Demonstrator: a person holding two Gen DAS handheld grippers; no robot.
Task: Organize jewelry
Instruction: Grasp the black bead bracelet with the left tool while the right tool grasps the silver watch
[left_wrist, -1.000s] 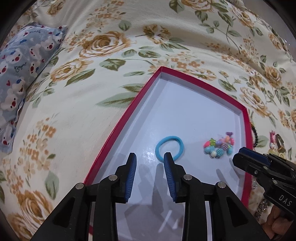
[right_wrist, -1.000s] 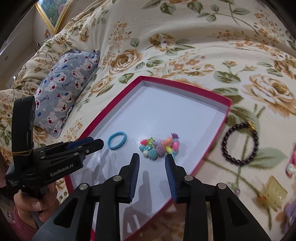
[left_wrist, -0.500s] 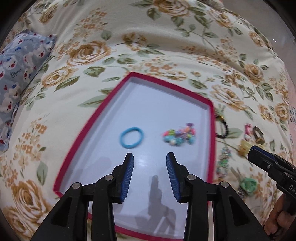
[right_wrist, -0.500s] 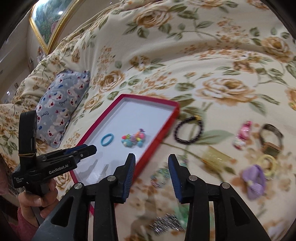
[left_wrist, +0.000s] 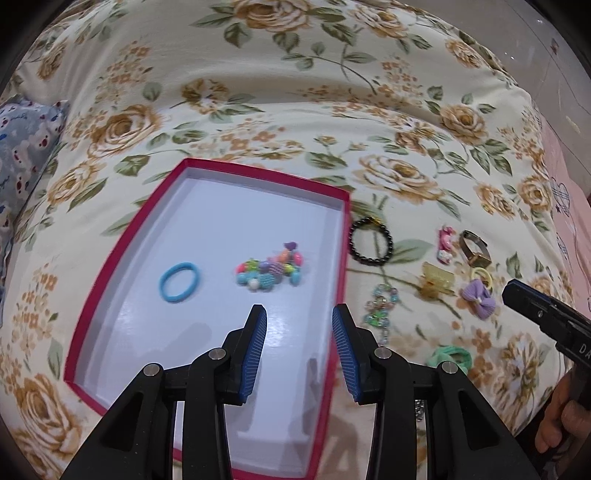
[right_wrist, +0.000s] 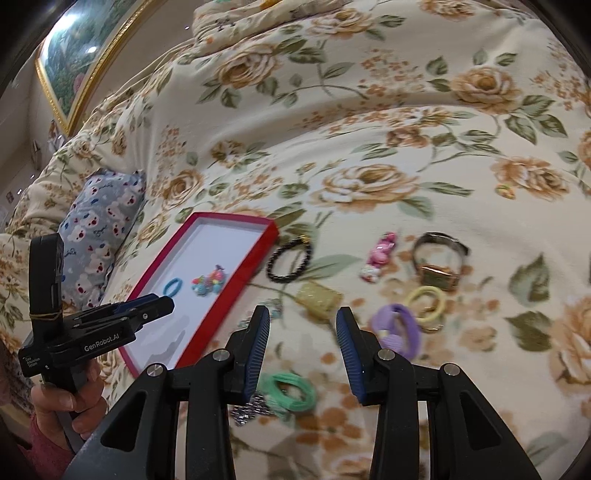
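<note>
Both my grippers have pulled back and swung right since a second ago, off the tray and toward the loose pieces. My right gripper (right_wrist: 302, 325) hangs with jaws apart and empty over the bedspread (right_wrist: 369, 110), a green hair tie (right_wrist: 291, 392) nearest, then a purple bow (right_wrist: 396, 329) and yellow claw clip (right_wrist: 320, 298). My left gripper (left_wrist: 298, 325), also parted and empty, hovers over the red tray (left_wrist: 341, 258), which holds a blue hair tie (left_wrist: 180, 282) and colourful bead bracelet (left_wrist: 269, 271); a black bead bracelet (left_wrist: 370, 240) lies just outside it
</note>
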